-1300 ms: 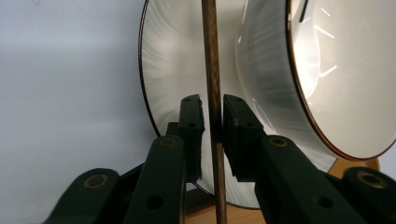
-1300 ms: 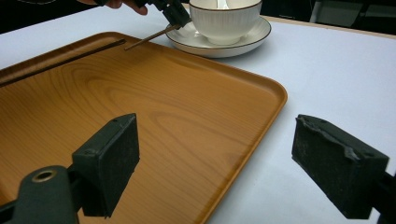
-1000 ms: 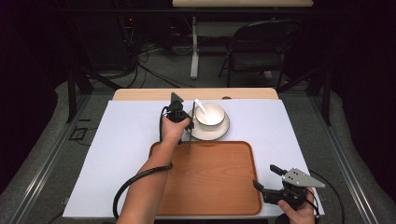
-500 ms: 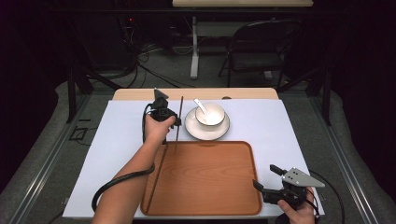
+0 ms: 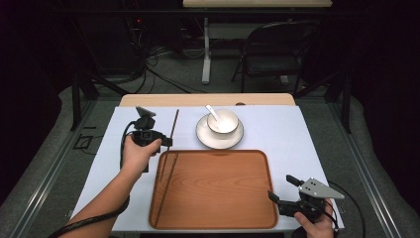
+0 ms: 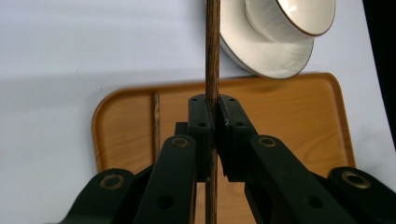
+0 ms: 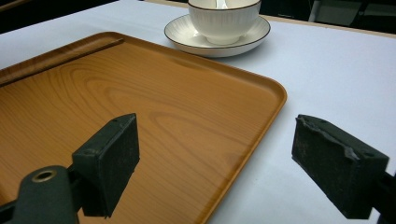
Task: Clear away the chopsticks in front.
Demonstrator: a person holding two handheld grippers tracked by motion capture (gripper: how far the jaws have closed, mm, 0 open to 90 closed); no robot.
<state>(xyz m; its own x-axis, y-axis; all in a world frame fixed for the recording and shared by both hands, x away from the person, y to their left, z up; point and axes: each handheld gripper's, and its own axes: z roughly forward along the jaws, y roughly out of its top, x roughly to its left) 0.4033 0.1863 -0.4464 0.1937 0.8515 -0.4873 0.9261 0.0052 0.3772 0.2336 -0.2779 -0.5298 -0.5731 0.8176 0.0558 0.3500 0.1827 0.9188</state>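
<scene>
While clamped tight on a dark chopstick (image 6: 212, 56), left gripper (image 6: 214, 109), right gripper (image 7: 215, 154) gaping wide beside tray (image 7: 140, 107)

I can read no text, label, brand, number or sign anywhere in my views.

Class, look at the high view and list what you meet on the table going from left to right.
Left gripper, holding a chopstick → bowl on its saucer → right gripper.
</scene>
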